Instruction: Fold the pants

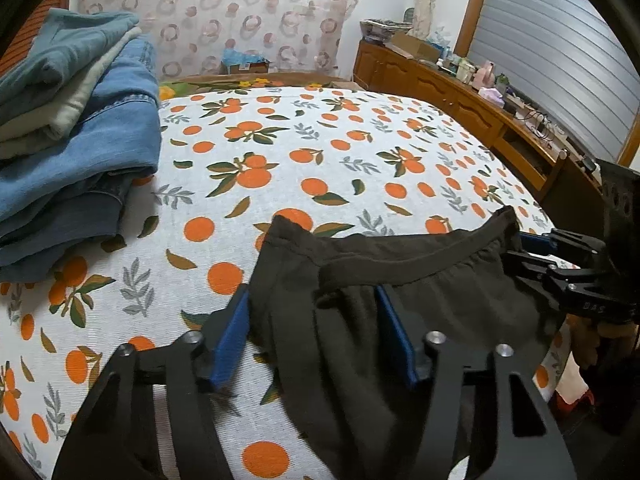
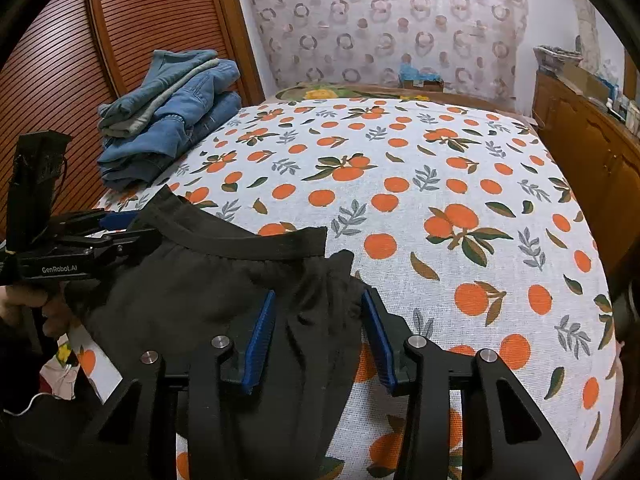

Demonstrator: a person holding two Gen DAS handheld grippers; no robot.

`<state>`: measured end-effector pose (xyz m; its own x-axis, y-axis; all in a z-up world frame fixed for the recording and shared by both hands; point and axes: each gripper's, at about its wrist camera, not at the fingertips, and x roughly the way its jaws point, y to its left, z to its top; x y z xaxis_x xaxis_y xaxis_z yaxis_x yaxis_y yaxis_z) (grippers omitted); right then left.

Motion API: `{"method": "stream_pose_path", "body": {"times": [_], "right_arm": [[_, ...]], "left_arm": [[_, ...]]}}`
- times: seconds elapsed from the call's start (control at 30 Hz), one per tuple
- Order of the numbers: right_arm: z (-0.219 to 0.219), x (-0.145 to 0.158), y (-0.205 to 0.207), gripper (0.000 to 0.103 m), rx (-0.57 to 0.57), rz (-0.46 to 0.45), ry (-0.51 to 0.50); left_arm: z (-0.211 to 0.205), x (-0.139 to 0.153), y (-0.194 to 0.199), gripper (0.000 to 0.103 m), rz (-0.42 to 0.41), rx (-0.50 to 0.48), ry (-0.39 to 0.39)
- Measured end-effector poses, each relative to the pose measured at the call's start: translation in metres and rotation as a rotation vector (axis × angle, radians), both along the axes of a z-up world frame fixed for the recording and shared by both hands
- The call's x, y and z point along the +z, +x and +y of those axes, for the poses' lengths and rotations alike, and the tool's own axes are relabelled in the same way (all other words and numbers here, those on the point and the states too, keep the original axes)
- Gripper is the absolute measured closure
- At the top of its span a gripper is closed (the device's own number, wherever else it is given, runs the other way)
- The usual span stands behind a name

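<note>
Dark brown pants (image 1: 400,280) lie at the near edge of the bed, waistband toward the far side; they also show in the right wrist view (image 2: 208,292). My left gripper (image 1: 312,336) is open, its blue pads on either side of the waistband's left end. My right gripper (image 2: 318,332) is open too, its pads straddling the waistband's right end. Each gripper shows in the other's view, the right gripper (image 1: 532,252) at the cloth's right end and the left gripper (image 2: 120,228) at its left end.
A stack of folded jeans and other clothes (image 1: 76,136) sits at the far left of the bed (image 1: 320,152), also in the right wrist view (image 2: 168,116). A wooden cabinet (image 1: 460,100) with clutter runs along the right. A slatted wooden door (image 2: 80,60) stands left.
</note>
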<state>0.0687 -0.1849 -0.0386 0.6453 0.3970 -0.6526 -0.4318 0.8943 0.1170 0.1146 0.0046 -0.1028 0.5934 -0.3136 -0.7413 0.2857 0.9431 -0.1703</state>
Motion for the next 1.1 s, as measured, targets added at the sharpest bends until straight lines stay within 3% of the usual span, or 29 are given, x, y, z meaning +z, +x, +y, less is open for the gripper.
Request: {"method": "stream_pose_path", "body": {"times": [0.2, 0.33, 0.63, 0.8, 1.1], "right_arm": [[-0.001, 0.0, 0.0, 0.063, 0.004, 0.003, 0.006], [-0.002, 0.0, 0.001, 0.076, 0.017, 0.011, 0.021], [-0.003, -0.001, 0.0, 0.091, 0.025, 0.01, 0.05], [-0.005, 0.002, -0.006, 0.093, 0.026, -0.019, 0.068], [-0.007, 0.018, -0.03, 0.094, 0.03, -0.105, 0.075]], "left_arm": [[-0.005, 0.002, -0.001, 0.067, -0.001, -0.023, -0.024], [-0.008, 0.006, -0.005, 0.077, -0.021, -0.028, -0.02], [-0.008, 0.023, -0.015, 0.084, -0.07, -0.028, -0.039], [-0.007, 0.033, -0.021, 0.084, -0.085, -0.032, -0.072], [-0.013, 0.058, -0.041, 0.087, -0.163, -0.044, -0.064]]}}
